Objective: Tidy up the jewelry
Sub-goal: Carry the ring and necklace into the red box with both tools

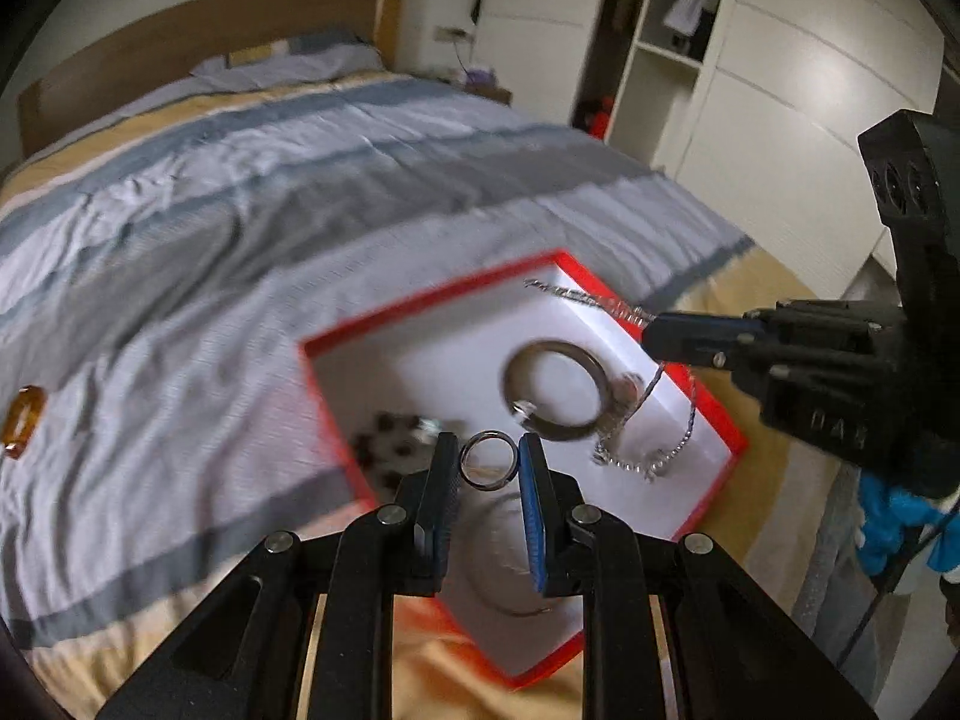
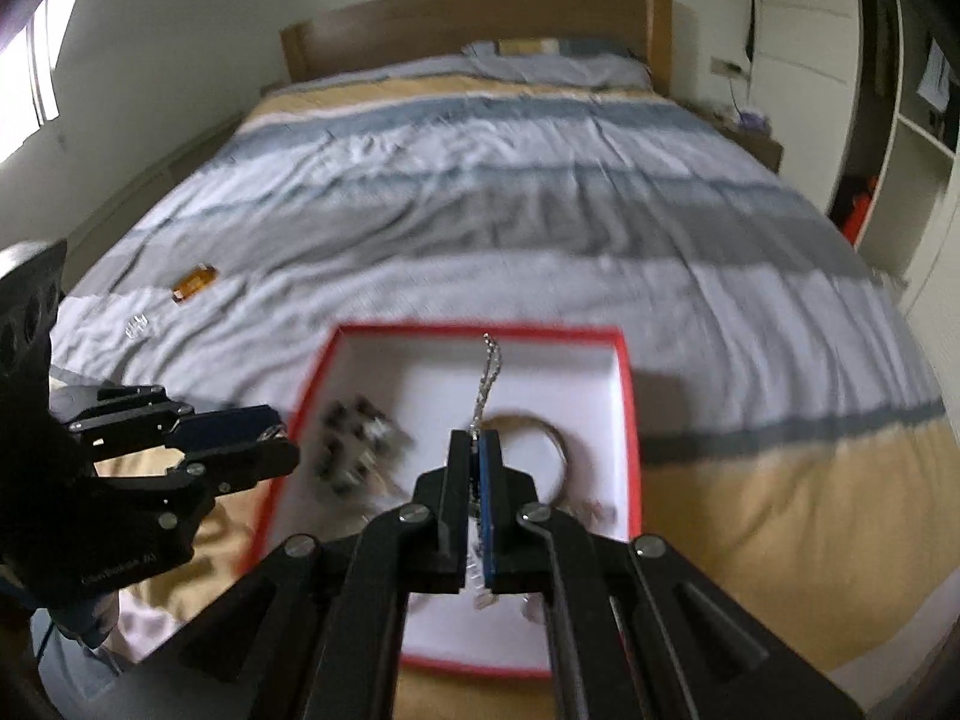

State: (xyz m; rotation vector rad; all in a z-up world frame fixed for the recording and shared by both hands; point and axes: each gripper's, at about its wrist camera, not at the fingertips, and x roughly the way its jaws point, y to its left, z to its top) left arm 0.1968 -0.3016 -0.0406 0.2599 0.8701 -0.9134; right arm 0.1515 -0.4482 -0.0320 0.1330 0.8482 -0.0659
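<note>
A red box with a white inside (image 1: 714,414) (image 2: 627,396) lies on the bed. In it lie a metal bangle (image 1: 555,390) (image 2: 555,438) and a dark beaded bracelet (image 1: 390,438) (image 2: 351,441). My left gripper (image 1: 489,459) is shut on a small silver ring (image 1: 489,459) and holds it over the box's near left part. My right gripper (image 2: 477,441) is shut on a silver chain (image 2: 489,372) (image 1: 591,297), which sticks out past the fingertips and hangs down into the box. The right gripper also shows in the left wrist view (image 1: 660,336).
An amber bracelet (image 1: 21,420) (image 2: 193,283) lies on the striped bedcover to the left of the box. A small clear piece (image 2: 137,327) lies near it. A wooden headboard (image 2: 474,24) stands at the far end. White wardrobes (image 1: 780,90) stand to the right.
</note>
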